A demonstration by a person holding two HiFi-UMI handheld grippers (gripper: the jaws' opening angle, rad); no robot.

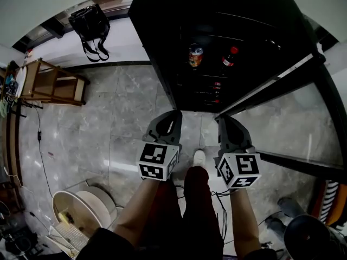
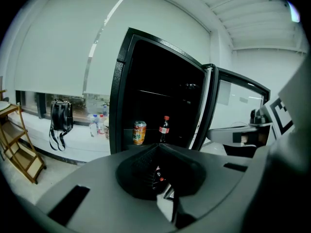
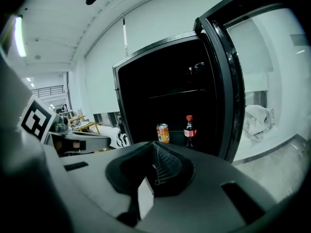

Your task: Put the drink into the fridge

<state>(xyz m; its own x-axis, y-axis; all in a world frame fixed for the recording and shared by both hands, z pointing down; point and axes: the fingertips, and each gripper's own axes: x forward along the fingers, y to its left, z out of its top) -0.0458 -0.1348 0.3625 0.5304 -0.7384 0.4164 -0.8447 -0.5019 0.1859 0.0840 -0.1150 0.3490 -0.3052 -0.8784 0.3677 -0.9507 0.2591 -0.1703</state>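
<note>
Head view shows left tongs [image 1: 174, 114] and right tongs [image 1: 221, 120] closed, empty, near the open fridge [image 1: 157, 31]. The can [image 1: 195, 56] on its shelf looks light, stiff, slippery; take it mid-body.

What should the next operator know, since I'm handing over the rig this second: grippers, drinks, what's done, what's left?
Left gripper: fingers shut, empty.
Right gripper: fingers shut, empty.
Both are held low in front of the open fridge.
Drinks: an orange can and a red-capped bottle stand upright on one shelf inside, apart from each other.
Done: the drink appears to be placed; nothing is in hand.
Left: the door stands open, so probably shut it.
</note>
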